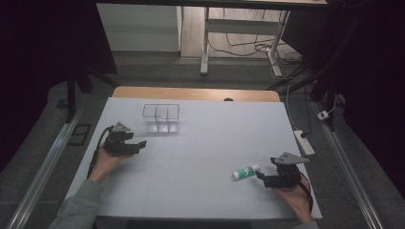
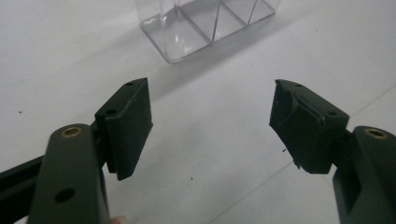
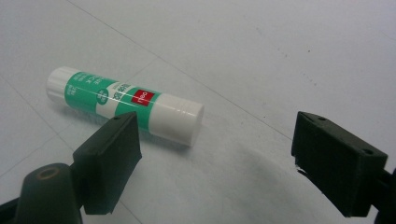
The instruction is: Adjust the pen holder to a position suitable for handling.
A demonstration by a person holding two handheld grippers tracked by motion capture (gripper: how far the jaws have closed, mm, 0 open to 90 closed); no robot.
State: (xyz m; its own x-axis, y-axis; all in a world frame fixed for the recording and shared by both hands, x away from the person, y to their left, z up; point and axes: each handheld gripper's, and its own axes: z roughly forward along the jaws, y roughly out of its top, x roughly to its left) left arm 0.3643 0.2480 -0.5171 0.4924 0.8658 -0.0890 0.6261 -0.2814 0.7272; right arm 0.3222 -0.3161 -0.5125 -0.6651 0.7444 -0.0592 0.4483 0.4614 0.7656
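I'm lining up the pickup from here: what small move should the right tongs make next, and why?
Probably ease the right tongs forward so the glue stick sits between the pads. Their jaws stand open and empty, and the stick lies flat on the white table just ahead of them, nearer one pad, untouched.

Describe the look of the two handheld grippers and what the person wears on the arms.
Both the left gripper and the right gripper are black, each topped by a grey three-cornered plate and trailing a dark cable. Up close, the arms are dark green with brass-ringed holes, ending in squarish black pads with small screw holes. A grey-green sleeve covers the left forearm.
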